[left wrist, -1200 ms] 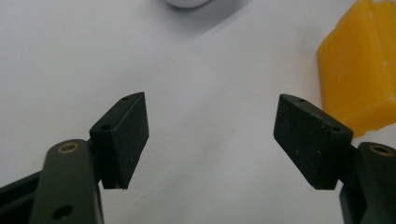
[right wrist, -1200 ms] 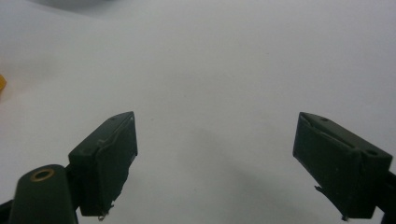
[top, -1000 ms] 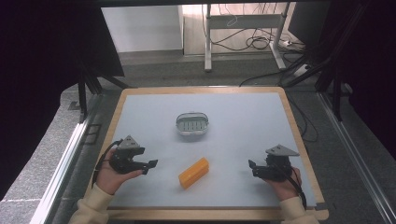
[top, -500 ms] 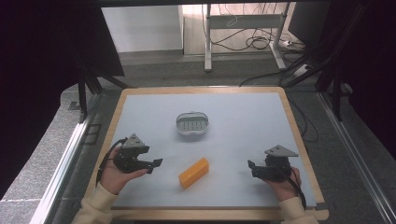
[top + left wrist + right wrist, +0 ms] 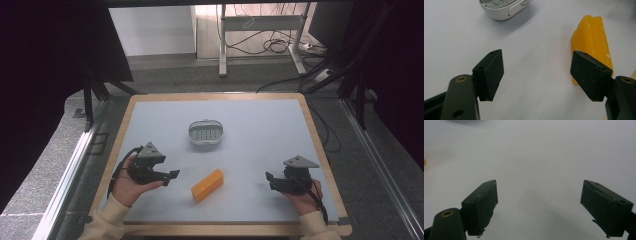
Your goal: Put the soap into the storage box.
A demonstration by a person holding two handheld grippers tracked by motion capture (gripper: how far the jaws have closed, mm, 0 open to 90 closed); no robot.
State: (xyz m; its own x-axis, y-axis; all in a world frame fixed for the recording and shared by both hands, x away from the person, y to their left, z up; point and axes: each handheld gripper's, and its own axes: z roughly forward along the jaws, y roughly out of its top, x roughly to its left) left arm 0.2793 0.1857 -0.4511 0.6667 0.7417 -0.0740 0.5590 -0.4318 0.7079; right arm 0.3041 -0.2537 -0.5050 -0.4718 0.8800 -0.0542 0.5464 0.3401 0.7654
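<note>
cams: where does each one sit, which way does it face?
High view: above the person's side, looking forward and down at the table; both hands, left gripper, right gripper.
Left gripper view: along its open jaws at the orange bar, white dish.
Right gripper view: open jaws over bare table.
Shared: bar, dish.

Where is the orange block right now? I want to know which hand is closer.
In the high view the orange block lies on the table's near middle, nearer the left hand-held gripper and in front of the white dish.

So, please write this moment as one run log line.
left gripper: open, near soap | right gripper: open, empty | dish: empty | soap: on table
</note>
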